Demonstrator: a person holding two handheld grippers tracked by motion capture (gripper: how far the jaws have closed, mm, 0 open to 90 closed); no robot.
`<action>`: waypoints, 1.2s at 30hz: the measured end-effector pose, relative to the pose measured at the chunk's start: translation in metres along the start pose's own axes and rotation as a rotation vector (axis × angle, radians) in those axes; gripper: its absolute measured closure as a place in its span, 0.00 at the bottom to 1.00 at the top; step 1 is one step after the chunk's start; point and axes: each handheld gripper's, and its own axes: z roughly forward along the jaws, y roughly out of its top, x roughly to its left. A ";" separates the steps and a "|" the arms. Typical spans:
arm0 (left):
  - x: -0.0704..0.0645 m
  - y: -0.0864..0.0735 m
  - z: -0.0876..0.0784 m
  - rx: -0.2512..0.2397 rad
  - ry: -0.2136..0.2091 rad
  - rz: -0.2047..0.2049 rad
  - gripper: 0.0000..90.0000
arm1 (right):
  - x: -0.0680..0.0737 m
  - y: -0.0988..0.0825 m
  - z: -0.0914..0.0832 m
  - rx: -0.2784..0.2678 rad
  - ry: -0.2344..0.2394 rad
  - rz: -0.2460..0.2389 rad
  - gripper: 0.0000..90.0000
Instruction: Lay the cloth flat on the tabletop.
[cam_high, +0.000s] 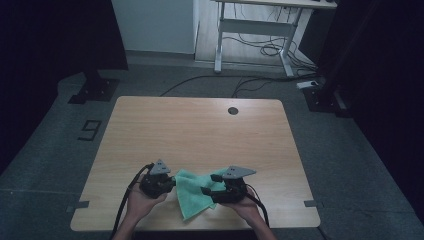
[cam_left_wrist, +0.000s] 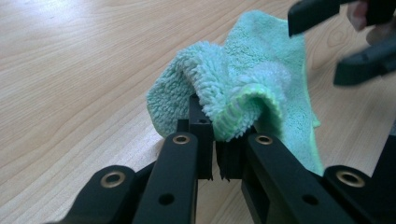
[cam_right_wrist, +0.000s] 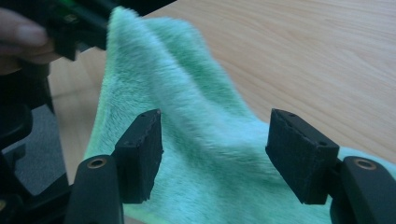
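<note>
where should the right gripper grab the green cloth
Take the green cloth at its free edge farthest from the corner the left gripper pinches. Come in level from the right gripper's own side: the cloth drapes loose there, so a hem can slide between the open jaws.

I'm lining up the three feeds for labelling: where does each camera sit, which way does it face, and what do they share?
High view: fixed above the person's side, looking forward and down on the wooden table; forearms, left gripper and right gripper show.
Left gripper view: rides the left gripper, looking along jaws shut on the green cloth.
Right gripper view: rides the right gripper, looking between open jaws at the cloth.
Shared: all three show the green cloth and the table.
</note>
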 end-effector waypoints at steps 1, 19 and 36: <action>0.000 0.000 0.000 0.001 0.000 -0.003 0.95 | 0.003 -0.001 0.001 -0.001 0.001 -0.008 0.40; 0.003 -0.005 0.006 0.007 0.019 -0.001 0.95 | -0.010 -0.023 0.028 0.175 -0.107 -0.068 0.66; 0.008 -0.008 0.004 0.011 0.035 -0.010 0.95 | -0.058 -0.032 0.000 0.205 -0.333 0.054 0.47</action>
